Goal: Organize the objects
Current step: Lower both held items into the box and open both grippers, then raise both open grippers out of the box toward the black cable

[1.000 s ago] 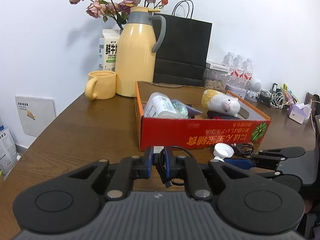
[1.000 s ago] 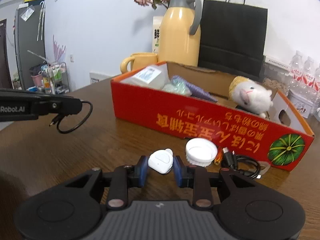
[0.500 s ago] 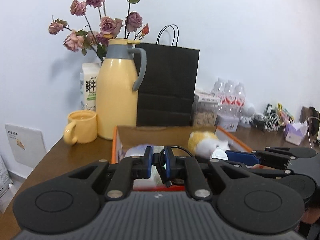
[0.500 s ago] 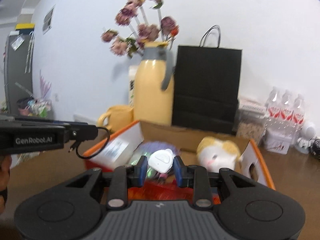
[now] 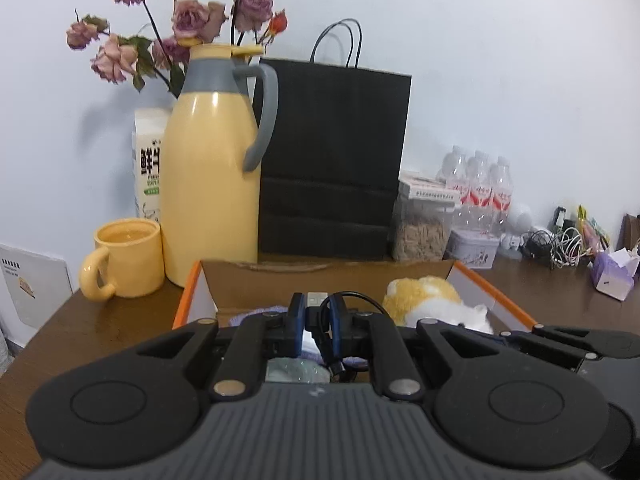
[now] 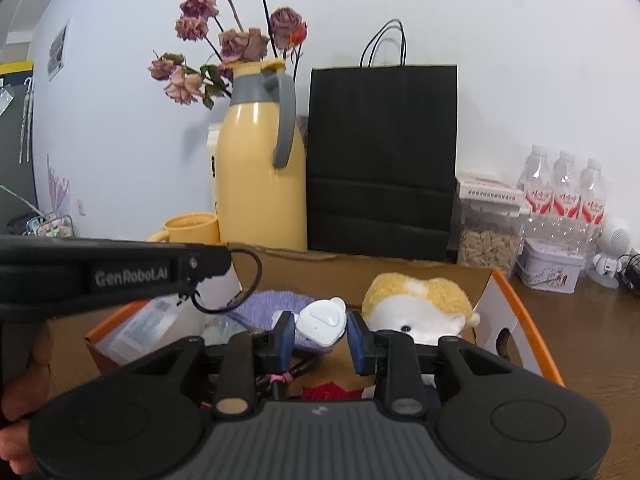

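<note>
My left gripper (image 5: 317, 316) is shut on a coiled black USB cable (image 5: 325, 332) and holds it above the orange cardboard box (image 5: 188, 300). It also shows in the right wrist view (image 6: 208, 268), with the cable loop (image 6: 236, 284) hanging over the box's left part. My right gripper (image 6: 320, 332) holds a small white device (image 6: 322, 322) above the middle of the box (image 6: 516, 320); the right pad stands slightly off it. A yellow and white plush toy (image 6: 420, 304), a purple cloth (image 6: 264, 308) and a white packet (image 6: 140, 328) lie in the box.
Behind the box stand a yellow thermos jug (image 5: 212, 168) with dried roses, a yellow mug (image 5: 126, 256), a milk carton (image 5: 148, 164) and a black paper bag (image 5: 332, 160). To the right are a cereal jar (image 5: 424, 224), water bottles (image 5: 480, 188), cables (image 5: 560, 244) and a tissue box (image 5: 614, 272).
Both grippers rose from the table in front of the box and moved forward over it, each carrying its object. The cap and cable left on the table have dropped out of view.
</note>
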Tool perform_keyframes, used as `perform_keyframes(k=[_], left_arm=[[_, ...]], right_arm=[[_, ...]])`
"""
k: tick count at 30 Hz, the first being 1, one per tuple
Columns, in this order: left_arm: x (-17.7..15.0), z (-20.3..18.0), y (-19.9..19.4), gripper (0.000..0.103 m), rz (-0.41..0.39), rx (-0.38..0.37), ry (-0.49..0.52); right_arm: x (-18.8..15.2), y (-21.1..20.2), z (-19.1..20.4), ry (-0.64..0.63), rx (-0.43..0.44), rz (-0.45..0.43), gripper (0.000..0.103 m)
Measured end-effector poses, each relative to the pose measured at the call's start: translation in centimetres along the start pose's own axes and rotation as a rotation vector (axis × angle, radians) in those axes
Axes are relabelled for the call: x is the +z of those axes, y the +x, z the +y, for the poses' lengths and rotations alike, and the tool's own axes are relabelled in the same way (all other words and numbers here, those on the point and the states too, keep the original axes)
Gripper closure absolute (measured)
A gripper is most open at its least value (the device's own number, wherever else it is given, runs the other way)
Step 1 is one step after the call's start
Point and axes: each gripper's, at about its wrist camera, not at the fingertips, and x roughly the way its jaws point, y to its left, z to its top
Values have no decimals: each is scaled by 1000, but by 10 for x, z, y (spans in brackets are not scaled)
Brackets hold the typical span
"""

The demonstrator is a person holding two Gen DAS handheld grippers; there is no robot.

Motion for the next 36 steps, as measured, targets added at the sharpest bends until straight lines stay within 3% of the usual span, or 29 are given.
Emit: perform_keyframes(k=[4, 6, 7, 8, 9, 11, 14, 24, 36], left_arm=[[-3, 3, -1, 89, -16, 18, 5], [-3, 3, -4, 83, -35, 30, 6], [-4, 3, -6, 71, -44, 29, 7], [-4, 3, -8, 52, -56, 30, 7], [-4, 3, -11, 42, -71, 39, 7], [-3, 3, -16, 1, -101, 66, 3], [-2, 4, -22, 0, -138, 85, -15], [-1, 5, -28, 0, -143, 81, -27], [-5, 6, -58, 0, -131, 44, -20]], right_arm=[[-5, 1, 1, 0, -18, 12, 72], [-7, -2, 1, 1, -36, 8, 40], [-8, -5, 2, 1, -43, -2, 31], [-8, -8, 2, 3, -48, -12, 13], [-8, -10, 2, 2, -55, -18, 4], [-7, -12, 1, 5, -69, -23, 0], [-7, -14, -3, 21, -68, -20, 0], [-6, -23, -9, 39, -76, -32, 0], [-10, -60, -32, 33, -85, -44, 0]])
